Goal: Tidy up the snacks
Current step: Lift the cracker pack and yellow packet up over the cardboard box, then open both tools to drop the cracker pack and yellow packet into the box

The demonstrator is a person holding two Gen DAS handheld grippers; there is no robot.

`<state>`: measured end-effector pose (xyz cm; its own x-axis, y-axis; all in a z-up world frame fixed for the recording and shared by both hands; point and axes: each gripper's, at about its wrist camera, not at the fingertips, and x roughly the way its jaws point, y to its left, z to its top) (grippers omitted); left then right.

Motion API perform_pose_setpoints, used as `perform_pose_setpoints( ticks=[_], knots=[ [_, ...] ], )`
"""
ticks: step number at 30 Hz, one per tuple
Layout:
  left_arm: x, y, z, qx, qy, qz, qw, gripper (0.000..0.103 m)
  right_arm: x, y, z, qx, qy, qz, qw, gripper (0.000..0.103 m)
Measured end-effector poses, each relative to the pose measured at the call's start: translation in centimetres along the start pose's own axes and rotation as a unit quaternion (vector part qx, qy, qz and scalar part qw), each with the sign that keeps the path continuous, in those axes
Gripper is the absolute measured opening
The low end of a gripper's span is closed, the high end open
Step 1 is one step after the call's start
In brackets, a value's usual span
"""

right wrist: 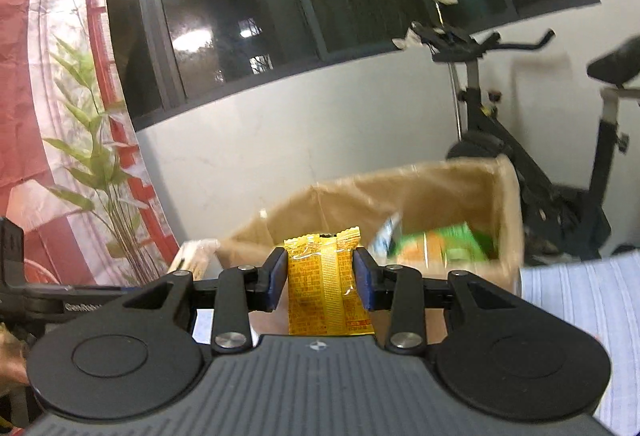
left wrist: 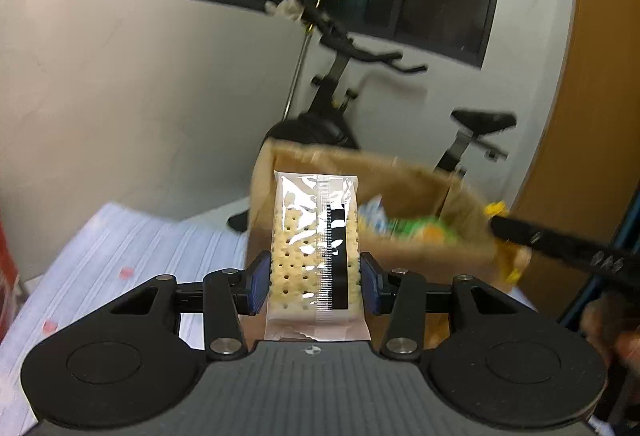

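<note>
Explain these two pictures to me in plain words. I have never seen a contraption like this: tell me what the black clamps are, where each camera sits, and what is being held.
There is no robot here. A person holds a hand tool in each hand, and each tool ends in a two-finger clamp with blue pads. A wide-angle camera on each tool looks forward along the fingers, so each picture shows its own clamp from behind.

In the left tool's picture, the left gripper is closed on a clear cracker packet. In the right tool's picture, the right gripper is closed on a yellow snack packet.

Just beyond both stands a brown paper bag with a green packet already inside, on a striped cloth. An exercise bike stands by the wall.
</note>
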<state>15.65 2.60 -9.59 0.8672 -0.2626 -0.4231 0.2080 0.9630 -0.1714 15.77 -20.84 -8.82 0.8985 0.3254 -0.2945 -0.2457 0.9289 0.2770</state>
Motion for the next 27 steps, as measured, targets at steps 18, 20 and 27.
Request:
perform_pose_setpoints(
  ticks=[18, 20, 27],
  knots=[
    [12.6, 0.0, 5.1, 0.01, 0.068, 0.02, 0.9974, 0.065, 11.0, -3.8, 2.7, 0.028, 0.066, -0.086, 0.994, 0.056],
    [11.8, 0.8, 4.8, -0.003, 0.06, 0.01, 0.9981, 0.065, 10.1, -3.6, 2.5, 0.012, 0.058, -0.089, 0.994, 0.061],
    [7.0, 1.6, 4.1, -0.008, 0.044, -0.003, 0.999, 0.065, 5.3, -3.1, 1.6, -0.011, 0.052, -0.086, 0.995, 0.061]
  ],
)
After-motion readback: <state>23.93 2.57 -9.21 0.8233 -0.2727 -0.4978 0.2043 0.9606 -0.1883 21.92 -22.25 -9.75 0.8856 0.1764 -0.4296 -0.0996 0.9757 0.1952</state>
